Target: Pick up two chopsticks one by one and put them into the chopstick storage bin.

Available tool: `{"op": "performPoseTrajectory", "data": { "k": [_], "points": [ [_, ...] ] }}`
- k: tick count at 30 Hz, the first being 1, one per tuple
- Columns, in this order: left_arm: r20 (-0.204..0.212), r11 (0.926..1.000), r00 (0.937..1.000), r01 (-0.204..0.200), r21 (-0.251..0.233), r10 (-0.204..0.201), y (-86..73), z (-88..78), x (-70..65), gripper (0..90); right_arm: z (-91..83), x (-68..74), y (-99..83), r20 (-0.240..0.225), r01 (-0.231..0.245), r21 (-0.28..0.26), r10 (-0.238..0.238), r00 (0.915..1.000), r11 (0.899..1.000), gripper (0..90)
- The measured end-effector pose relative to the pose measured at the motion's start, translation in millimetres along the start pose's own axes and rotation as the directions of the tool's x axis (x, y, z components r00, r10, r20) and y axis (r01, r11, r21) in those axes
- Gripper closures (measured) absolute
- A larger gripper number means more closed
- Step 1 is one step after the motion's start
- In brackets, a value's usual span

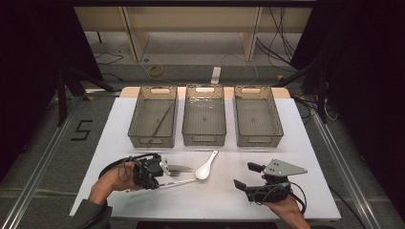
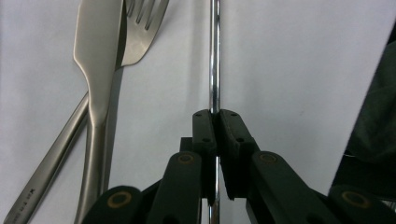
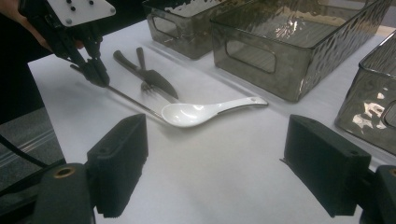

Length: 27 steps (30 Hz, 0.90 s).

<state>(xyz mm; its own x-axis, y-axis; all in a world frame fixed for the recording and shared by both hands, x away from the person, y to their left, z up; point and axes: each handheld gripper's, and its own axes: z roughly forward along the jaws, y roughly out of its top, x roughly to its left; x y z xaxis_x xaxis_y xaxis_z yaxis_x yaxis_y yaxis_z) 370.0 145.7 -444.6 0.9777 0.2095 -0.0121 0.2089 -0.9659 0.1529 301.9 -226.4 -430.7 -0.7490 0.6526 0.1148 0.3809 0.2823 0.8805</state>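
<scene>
My left gripper [image 1: 161,175] is shut on a thin metal chopstick [image 1: 184,182] that lies on the white table near the front left. In the left gripper view the pads [image 2: 205,126] pinch the chopstick [image 2: 214,56], which runs straight ahead. A knife [image 2: 95,60] and a fork [image 2: 140,32] lie crossed just beside it. A white ceramic spoon [image 1: 206,168] rests at the chopstick's far end, and the spoon [image 3: 196,112] also lies ahead of my right gripper [image 3: 219,161]. That right gripper [image 1: 247,175] stands open at the front right with nothing between its jaws.
Three smoky plastic bins stand in a row at the back: the left bin [image 1: 135,114] holds another chopstick [image 1: 160,121], while the middle bin [image 1: 204,138] and the right bin [image 1: 278,119] look bare inside. The white table [image 1: 219,200] ends near my forearms.
</scene>
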Motion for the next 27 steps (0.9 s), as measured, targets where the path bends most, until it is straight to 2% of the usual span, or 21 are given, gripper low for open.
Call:
{"op": "performPoseTrajectory", "data": {
  "k": [3, 9, 12, 15, 16, 17, 18, 19, 20, 21, 22, 23, 24, 25, 26, 27],
  "points": [
    [0.013, 0.9999, 0.9999, -0.004, -0.013, 0.004, 1.8, -3.1, -2.5, 84.9, 0.0, -0.1, 0.0, -0.001, 0.000, 0.001, 0.000, 1.0000, 1.000, 22.5],
    [0.000, 0.9972, 0.9999, -0.011, -0.073, 0.011, 6.3, -17.3, -6.3, 84.9, -0.1, -0.2, 0.0, -0.001, 0.000, 0.001, 0.000, 1.0000, 1.000, 22.5],
    [-0.008, 0.9920, 1.0000, -0.007, -0.126, 0.006, 8.5, -26.2, -7.9, 84.9, 0.0, -0.2, -0.1, 0.001, -0.001, 0.003, 0.001, 1.0000, 1.000, 22.5],
    [-0.025, 0.9844, 0.9992, 0.027, -0.174, -0.032, 11.8, -34.9, -8.3, 84.9, -0.2, -0.2, 0.0, 0.002, -0.001, 0.002, 0.001, 1.0000, 1.000, 22.5],
    [-0.034, 0.9732, 0.9961, 0.071, -0.219, -0.081, 13.1, -40.2, -7.0, 84.9, -0.1, -0.3, -0.1, 0.001, -0.001, 0.002, 0.001, 1.0000, 1.000, 22.5],
    [-0.034, 0.9732, 0.9961, 0.071, -0.219, -0.081, 13.1, -40.2, -7.0, 84.8, 0.1, -0.3, -0.2, 0.002, -0.002, 0.002, 0.002, 1.0000, 1.000, 22.5],
    [-0.041, 0.9680, 0.9935, 0.094, -0.233, -0.106, 13.5, -43.0, -5.6, 84.9, -0.1, -0.3, -0.2, 0.002, -0.003, 0.003, 0.003, 1.0000, 1.000, 22.5],
    [-0.047, 0.9560, 0.9862, 0.142, -0.257, -0.159, 13.8, -48.1, -3.3, 84.8, -0.2, -0.4, -0.2, 0.002, -0.003, 0.003, 0.003, 1.0000, 1.000, 22.5],
    [-0.052, 0.9470, 0.9802, 0.170, -0.272, -0.191, 13.5, -50.4, -1.5, 84.8, -0.1, -0.4, -0.1, 0.003, -0.002, 0.001, 0.002, 1.0000, 1.000, 22.5],
    [-0.052, 0.9470, 0.9802, 0.170, -0.272, -0.191, 13.5, -50.4, -1.5, 84.9, 0.0, -0.6, -0.2, 0.002, -0.003, 0.001, 0.003, 1.0000, 1.000, 22.5],
    [-0.067, 0.9307, 0.9661, 0.220, -0.292, -0.249, 11.5, -53.5, 2.8, 84.8, 0.0, -0.6, -0.3, 0.002, -0.008, 0.002, 0.008, 1.0000, 1.000, 22.5],
    [-0.067, 0.9307, 0.9661, 0.220, -0.292, -0.249, 11.5, -53.5, 2.8, 84.8, 0.1, -0.8, -0.4, 0.003, -0.006, 0.002, 0.006, 1.0000, 1.000, 22.5],
    [-0.071, 0.9108, 0.9513, 0.263, -0.318, -0.300, 7.7, -55.1, 9.4, 84.9, -0.1, -0.7, -0.4, 0.003, -0.006, 0.003, 0.006, 1.0000, 1.000, 22.5],
    [-0.063, 0.8905, 0.9398, 0.295, -0.346, -0.336, 5.3, -55.2, 12.7, 84.8, -0.4, -0.6, -0.3, 0.005, -0.005, 0.004, 0.005, 1.0000, 1.000, 22.5],
    [-0.059, 0.8809, 0.9333, 0.312, -0.356, -0.354, 2.9, -56.1, 16.7, 84.8, -0.4, -0.8, -0.1, 0.005, -0.002, 0.001, 0.002, 1.0000, 1.000, 22.5],
    [-0.059, 0.8809, 0.9333, 0.312, -0.356, -0.354, 2.9, -56.1, 16.7, 84.9, -0.5, -0.9, -0.2, 0.007, -0.004, 0.001, 0.004, 1.0000, 1.000, 22.5]
  ]
}}
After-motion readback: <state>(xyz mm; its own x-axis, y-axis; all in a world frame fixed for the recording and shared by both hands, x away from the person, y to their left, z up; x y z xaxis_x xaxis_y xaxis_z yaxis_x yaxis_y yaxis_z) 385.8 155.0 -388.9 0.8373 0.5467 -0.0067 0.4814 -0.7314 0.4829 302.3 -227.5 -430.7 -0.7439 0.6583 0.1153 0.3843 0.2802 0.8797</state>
